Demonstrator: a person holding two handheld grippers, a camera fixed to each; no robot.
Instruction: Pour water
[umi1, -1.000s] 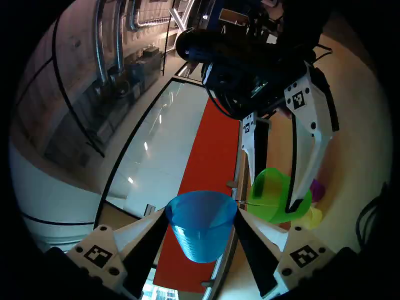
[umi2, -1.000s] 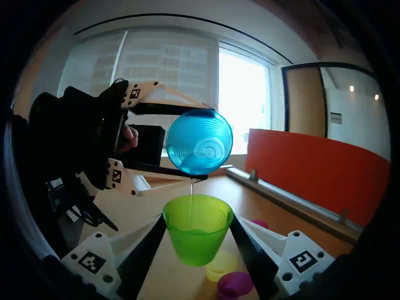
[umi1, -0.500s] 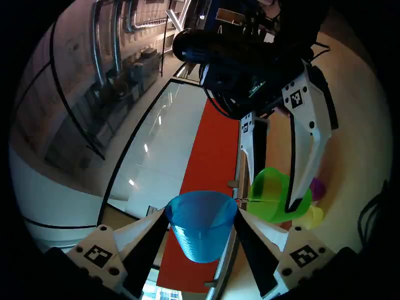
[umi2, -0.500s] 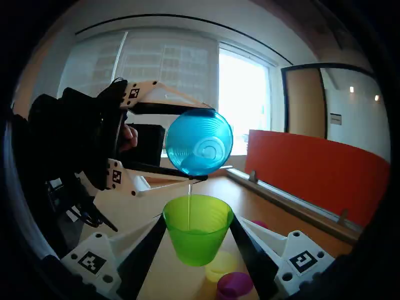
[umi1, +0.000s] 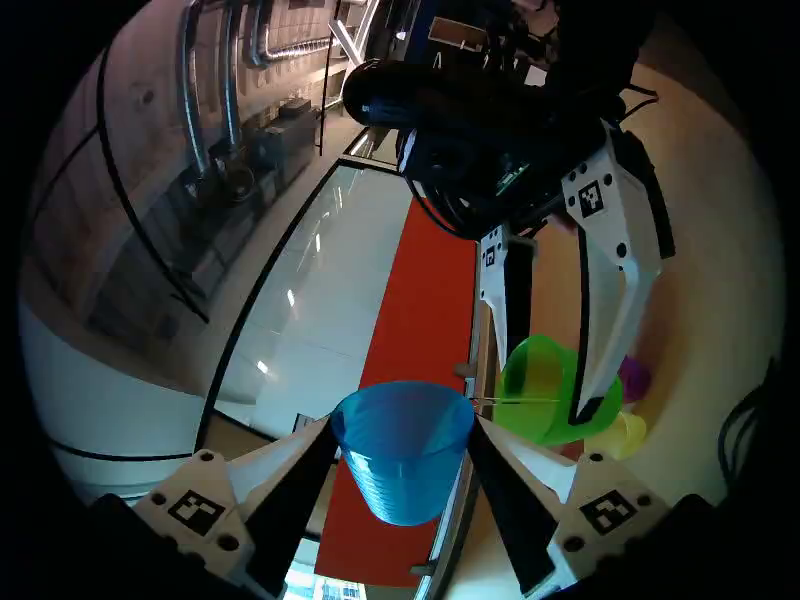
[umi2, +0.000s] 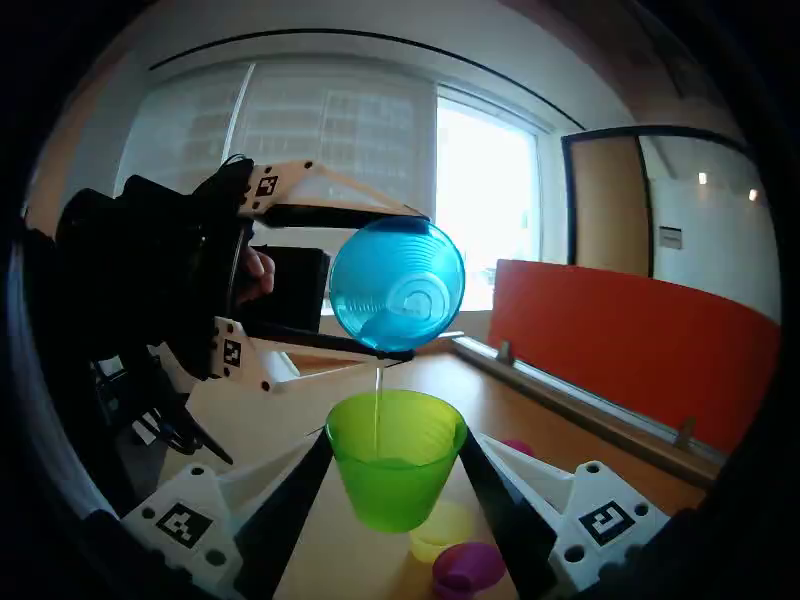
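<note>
My left gripper (umi1: 400, 448) squeezes the blue cup (umi2: 397, 283) from both sides and holds it tipped over in the air. A thin line of water (umi2: 377, 395) falls from its rim into the green cup (umi2: 395, 470) right under it. My right gripper (umi2: 395, 455) squeezes that green cup. A yellow cup (umi2: 445, 528) and a purple cup (umi2: 468, 570) sit on the counter (umi2: 560, 440) below.

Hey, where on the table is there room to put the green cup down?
Bare tabletop runs between the yellow cup and the rail under the orange divider, and also left of that cup. Below the green cup it is crowded: the yellow cup and a purple cup stand close together.
</note>
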